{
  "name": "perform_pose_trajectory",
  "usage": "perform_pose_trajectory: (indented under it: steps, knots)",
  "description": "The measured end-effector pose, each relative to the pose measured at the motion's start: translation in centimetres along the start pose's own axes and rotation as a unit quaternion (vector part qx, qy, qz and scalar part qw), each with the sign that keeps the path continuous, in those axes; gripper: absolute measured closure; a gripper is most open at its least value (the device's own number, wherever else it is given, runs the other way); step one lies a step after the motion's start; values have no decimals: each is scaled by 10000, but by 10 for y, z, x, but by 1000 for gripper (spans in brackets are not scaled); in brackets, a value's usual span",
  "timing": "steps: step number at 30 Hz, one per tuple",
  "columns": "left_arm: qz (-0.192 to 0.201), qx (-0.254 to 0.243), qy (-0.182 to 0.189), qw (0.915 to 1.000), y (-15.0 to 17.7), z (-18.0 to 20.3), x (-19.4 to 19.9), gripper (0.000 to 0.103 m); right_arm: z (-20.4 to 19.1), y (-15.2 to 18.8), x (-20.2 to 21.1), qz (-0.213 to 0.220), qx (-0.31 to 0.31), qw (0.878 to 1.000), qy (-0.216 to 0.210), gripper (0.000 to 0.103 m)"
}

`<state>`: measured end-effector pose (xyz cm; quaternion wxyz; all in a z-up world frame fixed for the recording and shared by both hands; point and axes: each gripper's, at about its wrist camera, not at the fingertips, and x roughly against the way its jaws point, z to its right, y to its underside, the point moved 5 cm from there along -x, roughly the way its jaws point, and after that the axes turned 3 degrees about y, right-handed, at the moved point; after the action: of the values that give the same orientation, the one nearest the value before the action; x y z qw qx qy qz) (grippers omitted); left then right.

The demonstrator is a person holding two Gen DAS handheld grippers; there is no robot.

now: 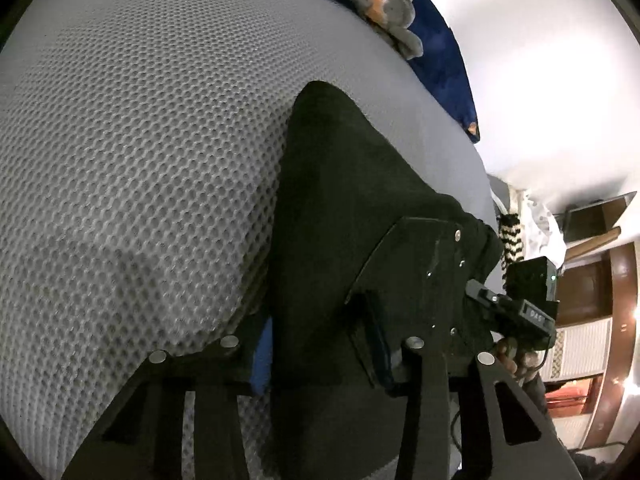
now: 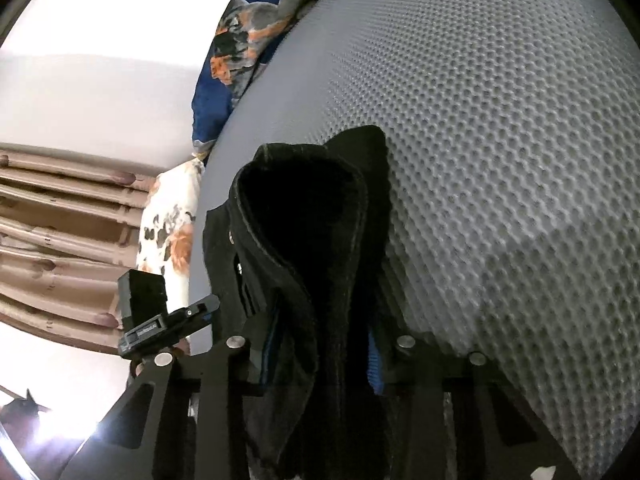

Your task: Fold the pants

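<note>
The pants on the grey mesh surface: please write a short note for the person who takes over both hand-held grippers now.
Left hand-held gripper: black pants run between its fingers; it appears closed on the fabric.
Right hand-held gripper: closed on a bunched part of the pants with a stitched band, likely the waist end.
The other end of the pants lies on the grey mesh surface; a blue patterned blanket is at the far edge.
Done: both ends gripped.
Left: fold appears unfinished; lay the held end down and smooth it.

pants [image 2: 316, 248] — lower part behind claw [image 2: 320, 344]
</note>
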<state>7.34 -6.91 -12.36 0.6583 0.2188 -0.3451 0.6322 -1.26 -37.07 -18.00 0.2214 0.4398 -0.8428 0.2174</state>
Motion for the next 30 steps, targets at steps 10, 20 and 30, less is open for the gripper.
perform_pose_trajectory:
  steps: [10,20,30]
  knots:
    - [340,-508,-544,9966,2,35,-11,87,-53,7,15,462,797,9862,1373,81]
    - [661,-998,-673,9905,-11,53,17,90,-98,-8,3,548,1037,9843,1316,84]
    - [954,-1164,-1104,9824,-76,39,35,90,-120,-66,-49,523,1036,9866,1144,84]
